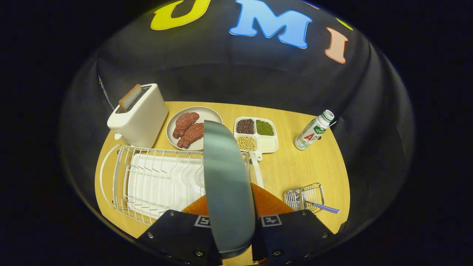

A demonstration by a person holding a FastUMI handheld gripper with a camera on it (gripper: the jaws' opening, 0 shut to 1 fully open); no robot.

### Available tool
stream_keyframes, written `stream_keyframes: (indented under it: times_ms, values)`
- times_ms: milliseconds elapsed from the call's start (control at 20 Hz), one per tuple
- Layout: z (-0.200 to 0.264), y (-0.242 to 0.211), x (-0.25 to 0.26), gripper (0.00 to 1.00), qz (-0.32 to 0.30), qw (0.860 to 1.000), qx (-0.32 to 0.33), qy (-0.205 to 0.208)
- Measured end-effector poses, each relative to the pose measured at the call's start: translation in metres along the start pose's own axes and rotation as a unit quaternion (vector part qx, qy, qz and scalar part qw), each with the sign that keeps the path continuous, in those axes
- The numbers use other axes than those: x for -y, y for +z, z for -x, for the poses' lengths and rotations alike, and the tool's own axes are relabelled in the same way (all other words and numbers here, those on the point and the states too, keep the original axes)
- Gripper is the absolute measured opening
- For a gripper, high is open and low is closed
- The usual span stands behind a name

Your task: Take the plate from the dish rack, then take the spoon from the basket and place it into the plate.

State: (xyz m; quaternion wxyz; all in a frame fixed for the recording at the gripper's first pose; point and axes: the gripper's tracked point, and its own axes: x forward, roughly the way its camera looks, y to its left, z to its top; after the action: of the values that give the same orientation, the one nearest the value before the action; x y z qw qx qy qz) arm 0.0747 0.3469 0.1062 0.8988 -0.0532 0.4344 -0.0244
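plate: grey-green, on edge, clamped between claw fingers | dish rack: white wire, tabletop's left front | spoon: checked handle protruding from wire basket, right front corner

The plate stands on edge between the gripper fingers, which clamp it (dish rack left, basket with spoon right).

Wooden table carries toaster, meat plate, bean tray, bottle, dish rack, basket (spoon inside).
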Motion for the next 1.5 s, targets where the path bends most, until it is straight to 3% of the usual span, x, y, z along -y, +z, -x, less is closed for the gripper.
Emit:
stream_keyframes:
  times_ms: [550, 1150, 1500]
  values:
    - [0.075, -0.065, 0.089, 0.35, -0.075, 0.995, 0.008, 0.064]
    - [0.088, -0.171, 0.132, 0.35, -0.140, 0.979, -0.015, 0.151]
    - [0.078, -0.234, 0.143, 0.36, -0.176, 0.969, -0.056, 0.165]
